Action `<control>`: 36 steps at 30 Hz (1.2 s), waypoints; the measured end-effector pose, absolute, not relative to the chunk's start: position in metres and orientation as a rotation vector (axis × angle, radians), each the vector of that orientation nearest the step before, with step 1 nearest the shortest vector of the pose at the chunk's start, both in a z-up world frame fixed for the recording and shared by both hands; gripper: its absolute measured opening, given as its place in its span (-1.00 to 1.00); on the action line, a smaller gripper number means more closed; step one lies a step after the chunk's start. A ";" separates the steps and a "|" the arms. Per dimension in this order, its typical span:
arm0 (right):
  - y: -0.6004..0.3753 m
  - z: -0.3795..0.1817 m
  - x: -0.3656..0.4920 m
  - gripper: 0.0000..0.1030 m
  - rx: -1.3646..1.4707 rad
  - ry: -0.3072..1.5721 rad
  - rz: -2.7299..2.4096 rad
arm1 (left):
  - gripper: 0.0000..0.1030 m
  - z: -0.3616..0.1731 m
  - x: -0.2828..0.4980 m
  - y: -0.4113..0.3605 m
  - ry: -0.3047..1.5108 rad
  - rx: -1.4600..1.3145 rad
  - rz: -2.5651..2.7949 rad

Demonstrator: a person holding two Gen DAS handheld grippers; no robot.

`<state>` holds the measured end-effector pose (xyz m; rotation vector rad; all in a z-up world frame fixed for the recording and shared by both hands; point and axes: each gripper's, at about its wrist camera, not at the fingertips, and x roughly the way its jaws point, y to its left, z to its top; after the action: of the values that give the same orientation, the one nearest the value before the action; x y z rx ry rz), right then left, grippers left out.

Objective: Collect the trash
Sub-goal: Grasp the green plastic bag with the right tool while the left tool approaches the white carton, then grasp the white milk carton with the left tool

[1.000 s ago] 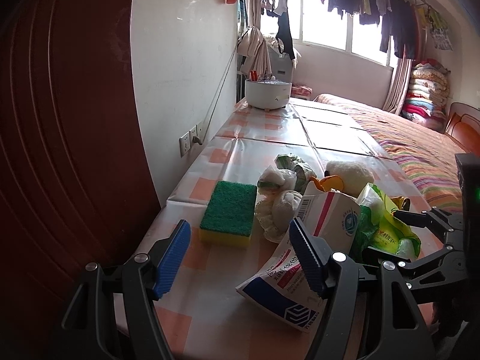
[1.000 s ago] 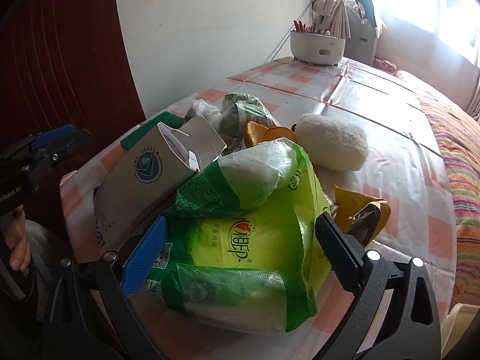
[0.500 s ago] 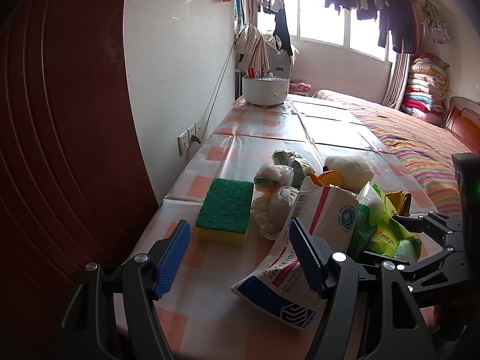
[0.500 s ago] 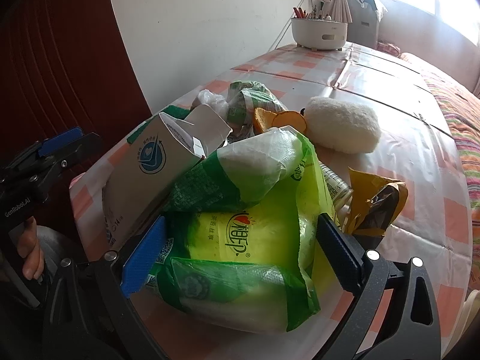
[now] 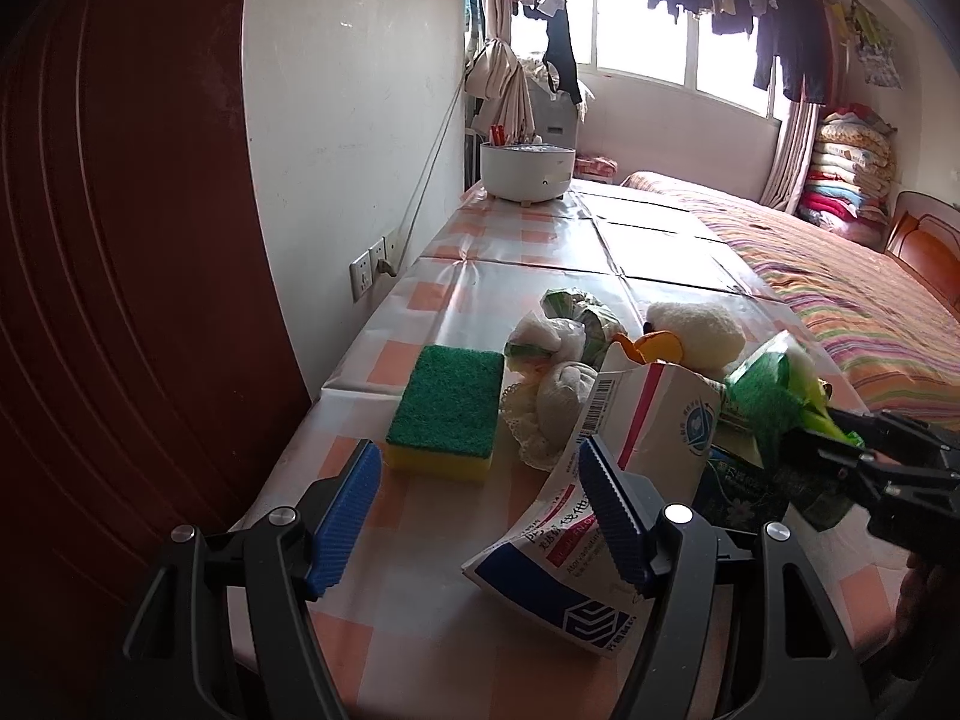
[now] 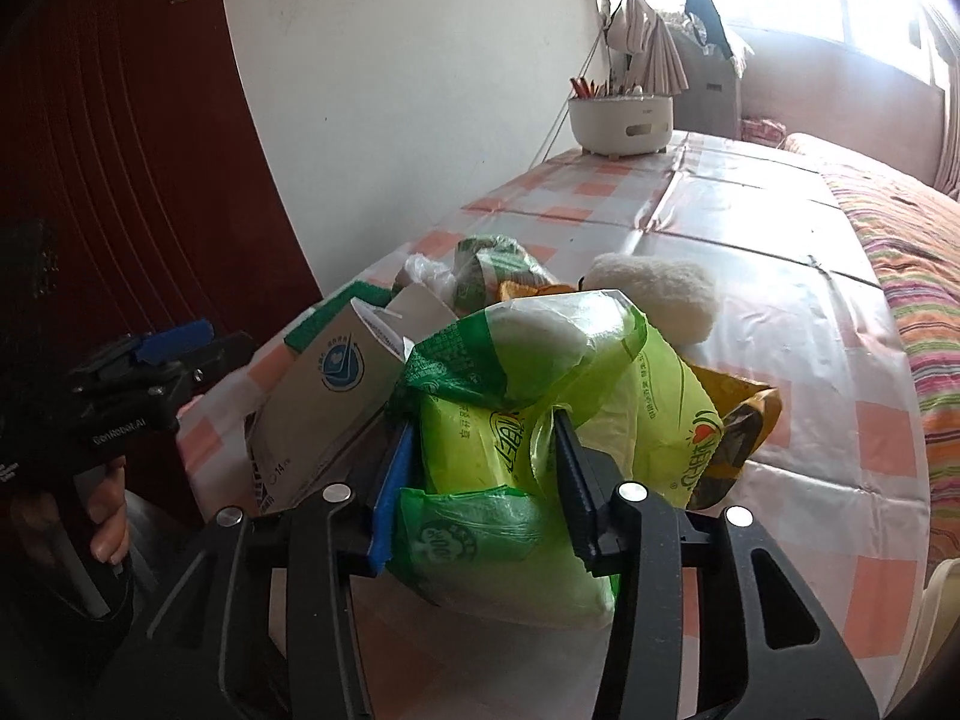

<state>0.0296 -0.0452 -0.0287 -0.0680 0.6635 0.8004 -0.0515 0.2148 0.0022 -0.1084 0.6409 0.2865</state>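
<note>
While its two fingers press in from either side, the right gripper (image 6: 483,468) is clamped on the green plastic bag (image 6: 540,408), whose film bunches between the blue pad and the dark one. That bag sits at the near edge of the checked tablecloth (image 6: 780,312), touching an open cardboard carton (image 6: 324,396) on its left and a crumpled yellow wrapper (image 6: 744,420) on its right. Behind it lie a white fluffy pad (image 6: 654,294), an orange peel (image 6: 522,288) and a knotted green-printed bag (image 6: 492,264). The left gripper (image 5: 480,516) hangs with its jaws spread wide and nothing between them, low over the table's near edge; its right finger (image 5: 612,516) overlaps the carton (image 5: 600,480) in the view, though contact cannot be judged. Just beyond lie a green-and-yellow scouring sponge (image 5: 447,414) and wadded white tissue (image 5: 552,414). Far back by the wall stands a white round pot (image 5: 527,174).
</note>
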 end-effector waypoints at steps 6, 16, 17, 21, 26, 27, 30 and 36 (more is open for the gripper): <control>-0.066 -0.016 0.025 -0.18 -0.010 0.594 0.783 | 0.29 -0.004 -0.041 0.188 0.684 -0.028 0.225; -0.089 -0.007 0.019 -0.18 0.034 0.551 0.784 | 0.29 -0.015 -0.028 0.147 0.735 0.148 0.209; -0.094 -0.007 0.017 -0.18 0.039 0.547 0.783 | 0.29 -0.020 -0.025 0.143 0.754 0.177 0.208; -0.102 -0.005 0.016 -0.18 0.056 0.538 0.776 | 0.29 -0.031 -0.017 0.132 0.790 0.248 0.230; -0.110 -0.003 0.010 -0.18 0.068 0.522 0.764 | 0.28 -0.030 -0.015 0.126 0.767 0.254 0.237; -0.112 -0.003 0.010 -0.18 0.073 0.519 0.761 | 0.14 -0.029 -0.016 0.127 0.758 0.236 0.231; -0.123 -0.002 0.010 -0.18 0.096 0.509 0.736 | -0.07 -0.024 -0.015 0.131 0.741 0.183 0.228; -0.152 0.007 0.009 -0.18 0.162 0.460 0.682 | -0.13 -0.008 -0.018 0.128 0.648 0.093 0.220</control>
<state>0.0093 -0.1523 0.0072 0.1616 0.4601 0.6818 -0.0181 0.1282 -0.0078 0.0927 0.6477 0.2204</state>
